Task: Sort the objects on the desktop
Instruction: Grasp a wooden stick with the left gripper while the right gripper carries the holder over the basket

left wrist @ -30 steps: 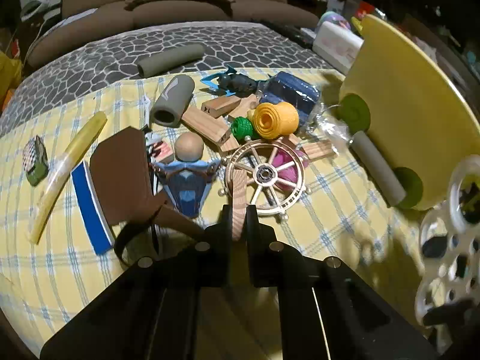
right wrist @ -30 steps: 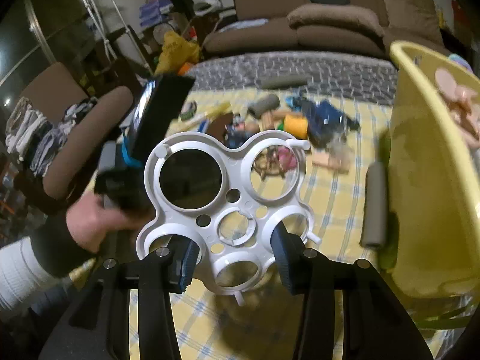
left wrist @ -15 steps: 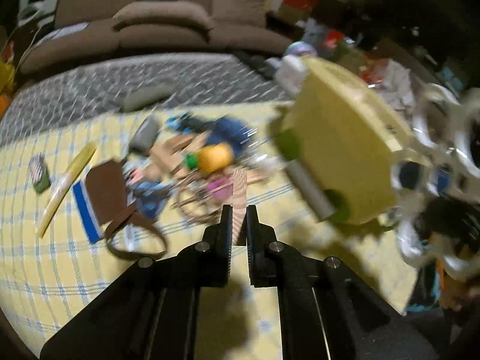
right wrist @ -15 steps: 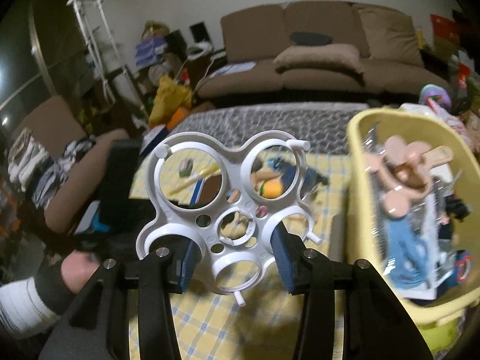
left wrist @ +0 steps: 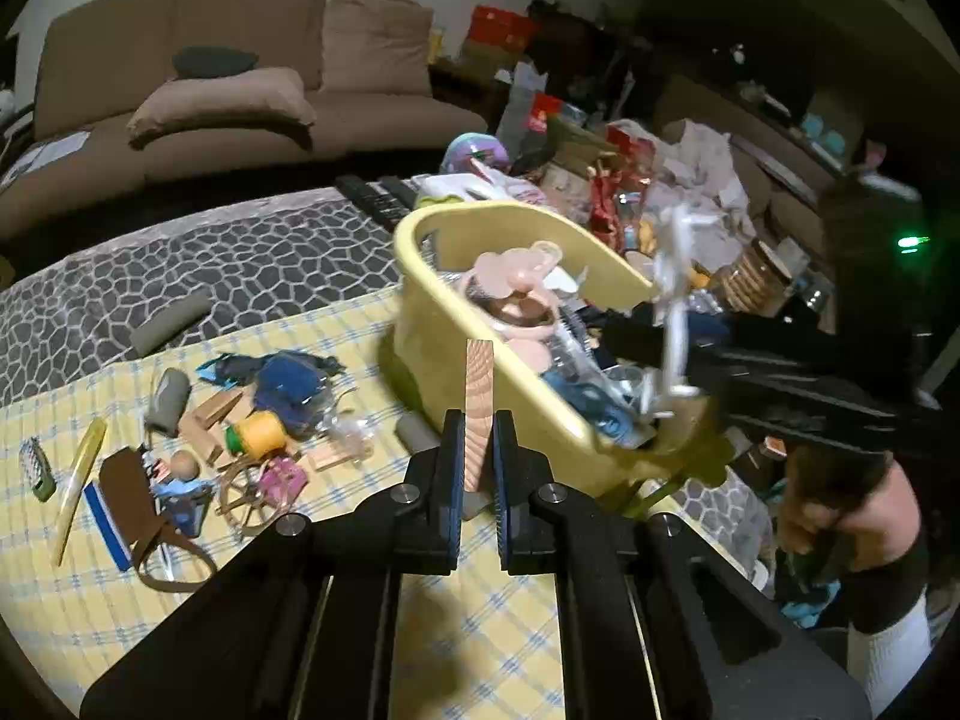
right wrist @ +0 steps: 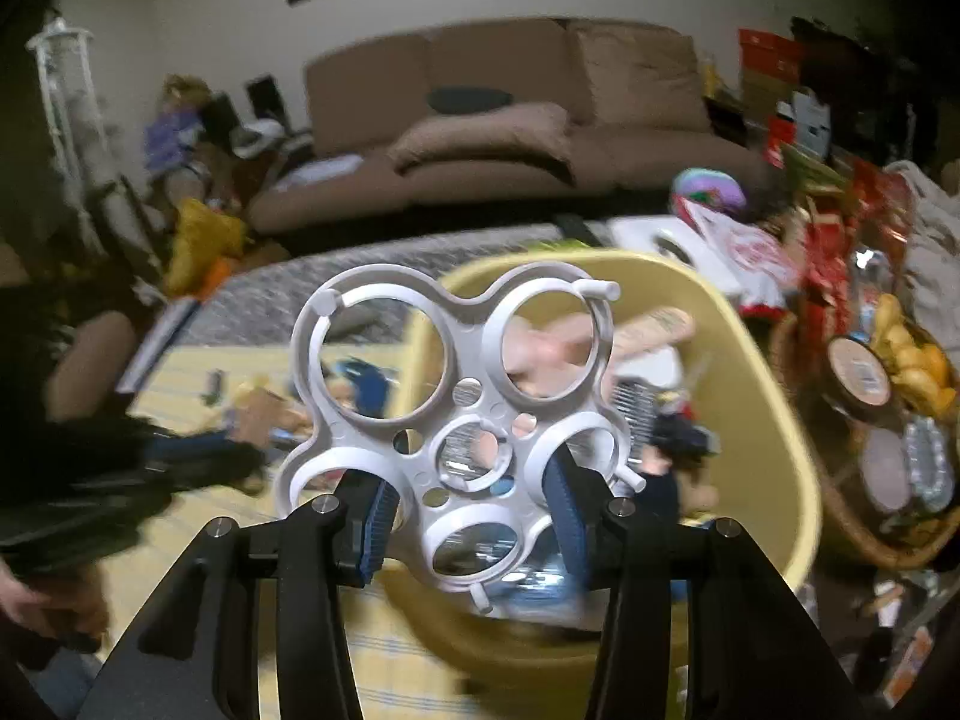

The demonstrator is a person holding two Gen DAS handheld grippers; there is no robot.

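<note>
My left gripper (left wrist: pixel 478 450) is shut on a thin wooden plank (left wrist: pixel 479 396) that stands upright between its pads, in front of the yellow basket (left wrist: pixel 420 324). My right gripper (right wrist: pixel 474 498) is shut on a white plastic frame with several round holes (right wrist: pixel 462 384), held over the yellow basket (right wrist: pixel 774 396). The same white frame (left wrist: pixel 672 324) shows edge-on above the basket's right side in the left wrist view. The basket holds a pink toy (left wrist: pixel 516 294) and other items. Loose toys lie on the yellow checked cloth (left wrist: pixel 300 324), among them an orange spool (left wrist: pixel 261 429) and a wooden ship's wheel (left wrist: pixel 249 495).
A grey foam roller (left wrist: pixel 168 324) and a brown strap (left wrist: pixel 144 510) lie on the cloth's left side. A brown sofa (left wrist: pixel 240 90) stands behind. Cluttered bags and boxes (left wrist: pixel 630 180) crowd the right. A wicker basket of fruit (right wrist: pixel 888 420) sits right of the yellow basket. A person's hand (left wrist: pixel 840 516) holds the right gripper.
Both grippers rose and swung right, from the toy pile toward the yellow basket. The plank came up off the table with my left gripper; the white frame now hangs over the basket.
</note>
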